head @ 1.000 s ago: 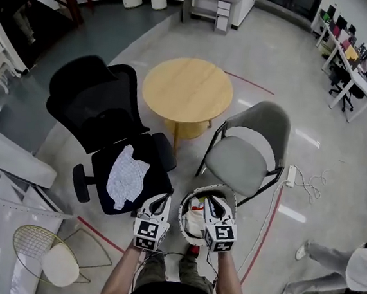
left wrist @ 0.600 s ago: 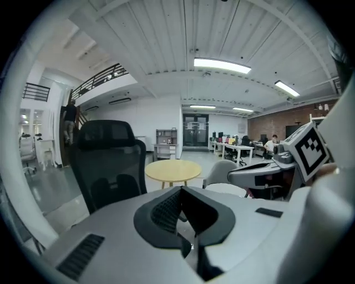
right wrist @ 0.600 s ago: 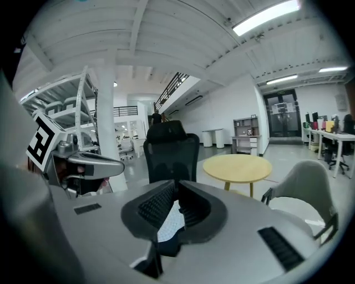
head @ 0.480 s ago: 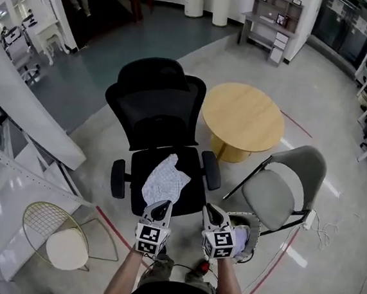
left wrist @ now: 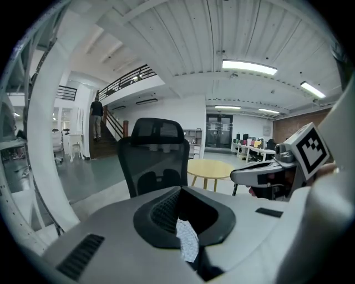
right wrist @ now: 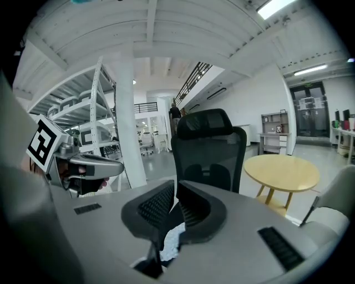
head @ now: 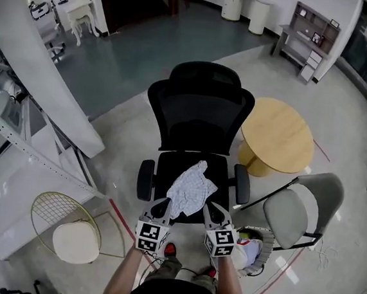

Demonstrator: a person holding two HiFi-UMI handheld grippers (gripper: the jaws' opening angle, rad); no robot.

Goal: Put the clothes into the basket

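Note:
A white and blue checked cloth (head: 191,192) lies crumpled on the seat of a black office chair (head: 199,122). My left gripper (head: 162,204) and right gripper (head: 209,208) hang side by side at the seat's front edge, one on each side of the cloth, both shut and empty. The left gripper view shows the cloth (left wrist: 187,241) beyond the closed jaws of the left gripper (left wrist: 178,201). The right gripper view shows the same cloth (right wrist: 171,242) past the right gripper (right wrist: 175,194). The white basket (head: 256,255) stands on the floor at my right with clothes in it, half hidden by my right gripper.
A round wooden table (head: 276,136) and a grey folding chair (head: 300,212) stand right of the office chair. At the lower left is a gold wire stool (head: 71,239) beside white shelving (head: 12,178). A red line (head: 120,218) runs across the floor.
Both grippers swung left from over the basket to the office chair's front edge. The chair with the cloth now sits straight ahead, and the basket lies behind the right gripper.

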